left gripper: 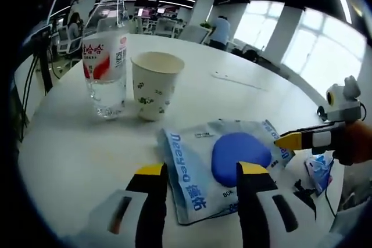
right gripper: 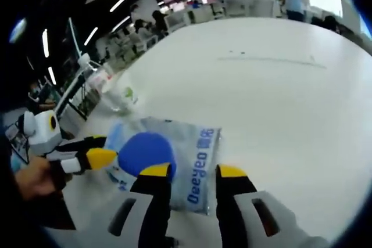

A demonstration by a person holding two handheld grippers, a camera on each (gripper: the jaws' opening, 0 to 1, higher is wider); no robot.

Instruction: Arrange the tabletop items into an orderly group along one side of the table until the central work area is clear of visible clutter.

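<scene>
Plastic wet-wipe pack [left gripper: 224, 166] lies flat between our two parted, empty grippers [left gripper: 200, 173] [right gripper: 195, 172], near the paper cup [left gripper: 154, 84] and seemingly part-filled water bottle [left gripper: 106, 56], which a careless shove could topple.

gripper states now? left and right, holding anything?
Left gripper: open, jaws over the near edge of the blue wipes pack, not gripping it.
Right gripper: open, jaws straddling the pack's edge, not closed on it.

bottle [right gripper: 102, 79] and cup [right gripper: 125, 98] motion-blurred
</scene>
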